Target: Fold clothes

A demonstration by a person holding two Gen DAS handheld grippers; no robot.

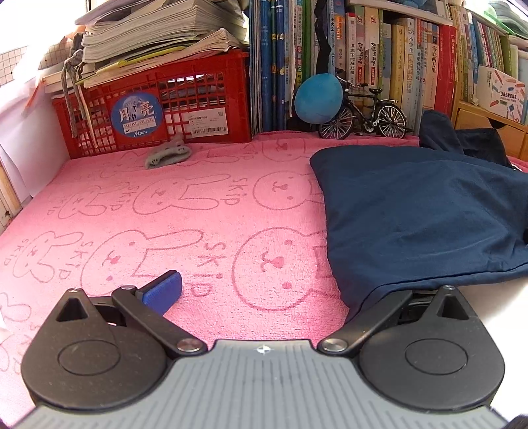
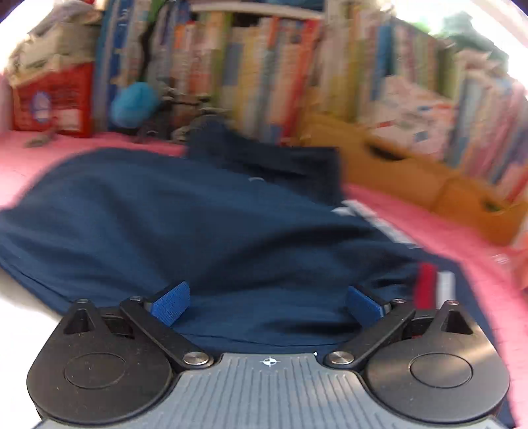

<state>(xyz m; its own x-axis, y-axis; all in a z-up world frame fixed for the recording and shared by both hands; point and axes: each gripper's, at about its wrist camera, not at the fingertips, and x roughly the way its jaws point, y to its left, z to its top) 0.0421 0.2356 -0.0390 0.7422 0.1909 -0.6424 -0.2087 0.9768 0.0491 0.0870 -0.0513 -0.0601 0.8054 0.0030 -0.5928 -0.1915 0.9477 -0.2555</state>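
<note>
Left wrist view: the left gripper (image 1: 264,290) sits low in the frame over a pink towel (image 1: 138,211) printed with rabbit faces. Its jaws are wide apart. Only the left blue pad (image 1: 163,292) shows; the other finger is hidden under the near edge of the navy garment (image 1: 425,217). The garment lies spread over the right half of the frame, its hem reaching the lower right beside the gripper body. At upper left a red crate (image 1: 158,109) stands on the towel with a pile of papers (image 1: 158,29) on top. A small grey cloth (image 1: 168,155) lies just in front of the crate. Along the top runs a row of books (image 1: 379,56). Before them, at upper centre, stand a blue plush ball (image 1: 318,99) and a model bicycle (image 1: 366,114), the ball touching the bicycle's left end.

Right wrist view: this frame is blurred. The right gripper (image 2: 269,305) hangs low at centre with its jaws apart, both blue pads (image 2: 171,303) resting on or just above the garment (image 2: 198,224); I cannot tell which. The garment fills the middle of the frame. A red and white stripe (image 2: 434,285) shows on it at lower right. The pink towel (image 2: 412,211) shows to either side, with tan boxes (image 2: 396,171) at right and the crate (image 2: 54,99) at upper left.
</note>
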